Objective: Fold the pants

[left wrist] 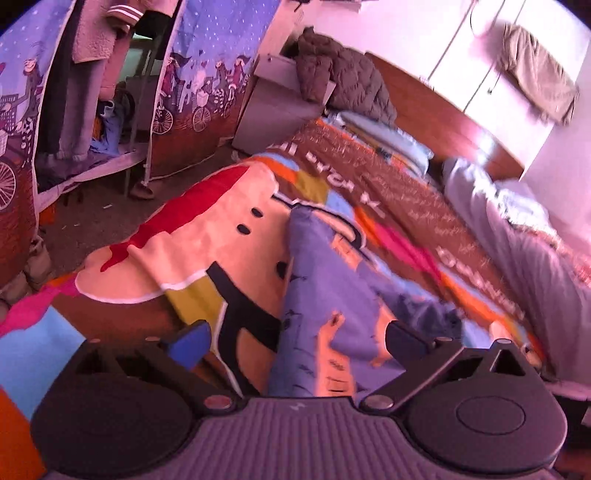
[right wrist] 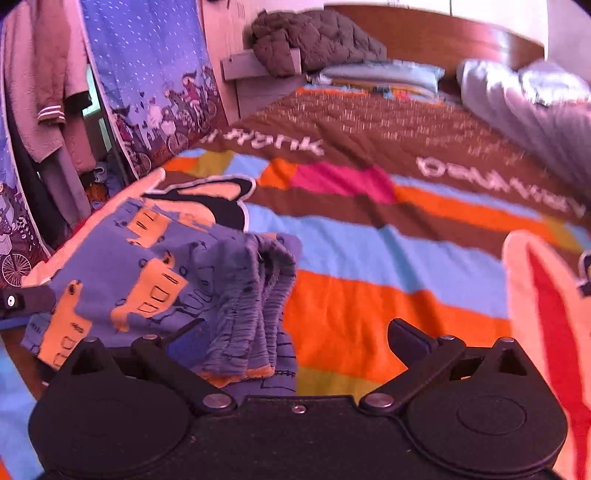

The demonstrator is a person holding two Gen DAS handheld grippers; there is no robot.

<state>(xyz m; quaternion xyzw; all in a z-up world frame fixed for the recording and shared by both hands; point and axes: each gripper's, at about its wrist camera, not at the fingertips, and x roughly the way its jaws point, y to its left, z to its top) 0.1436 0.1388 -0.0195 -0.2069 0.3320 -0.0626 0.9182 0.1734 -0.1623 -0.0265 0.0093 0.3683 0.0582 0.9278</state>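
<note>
The pants (left wrist: pixel 325 295) are blue-purple with orange bus prints and lie on the colourful bedspread (left wrist: pixel 207 240). In the left wrist view they run lengthwise between the open fingers of my left gripper (left wrist: pixel 295 339), which hovers over them. In the right wrist view the pants (right wrist: pixel 122 273) lie at the left, folded over, with the gathered waistband (right wrist: pixel 255 302) bunched in layers just ahead of my open right gripper (right wrist: pixel 295 339). Its left finger (right wrist: pixel 184 341) is beside the waistband. Part of the left gripper (right wrist: pixel 22 301) shows at the far left edge.
The bedspread (right wrist: pixel 388 258) covers a wide bed. A brown quilted jacket (right wrist: pixel 314 37) lies on a grey cabinet by the wooden headboard (right wrist: pixel 443 33). Pillows and a grey blanket (right wrist: pixel 524 107) lie at the head. A fabric wardrobe (left wrist: pixel 221 74) with hanging clothes stands beyond the bed's left side.
</note>
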